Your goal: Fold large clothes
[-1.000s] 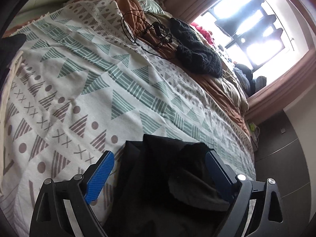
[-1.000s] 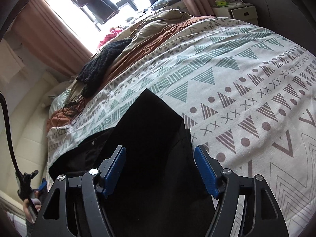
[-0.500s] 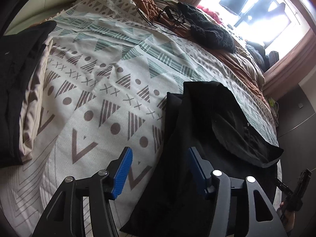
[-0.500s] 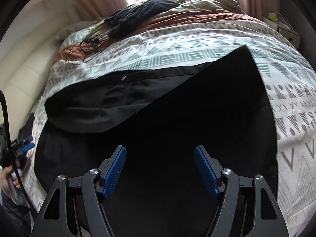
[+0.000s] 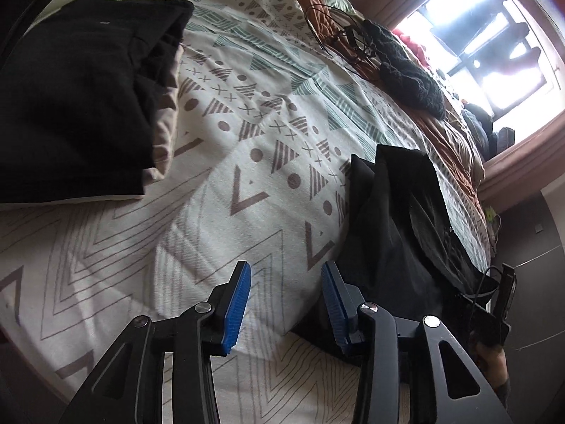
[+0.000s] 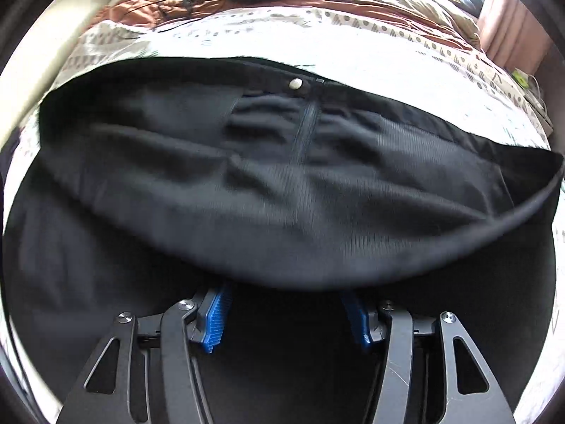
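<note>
Lying at three o'clock of the unclenched, empty left gripper (image 5: 286, 309) on the patterned white cotton bedspread (image 5: 226, 162): black fabric trousers (image 5: 399, 233), long axis toward twelve, waistband button (image 6: 296, 84) beyond the parted, empty right gripper (image 6: 287, 321).

This is a bedroom in a home. A wide bed carries a white cotton bedspread printed with green and brown triangles, dots and crosses (image 5: 268, 134), with a rumpled rust-orange sheet (image 5: 455, 137) along its far edge. A dark knitted garment (image 5: 409, 77) and a tangle of thin black cable (image 5: 339, 35) lie near that far edge. Dusty-pink curtains (image 5: 522, 162) frame a bright window (image 5: 483, 46), and a stack of folded black and beige clothes (image 5: 81, 95) rests at the near left corner.
</note>
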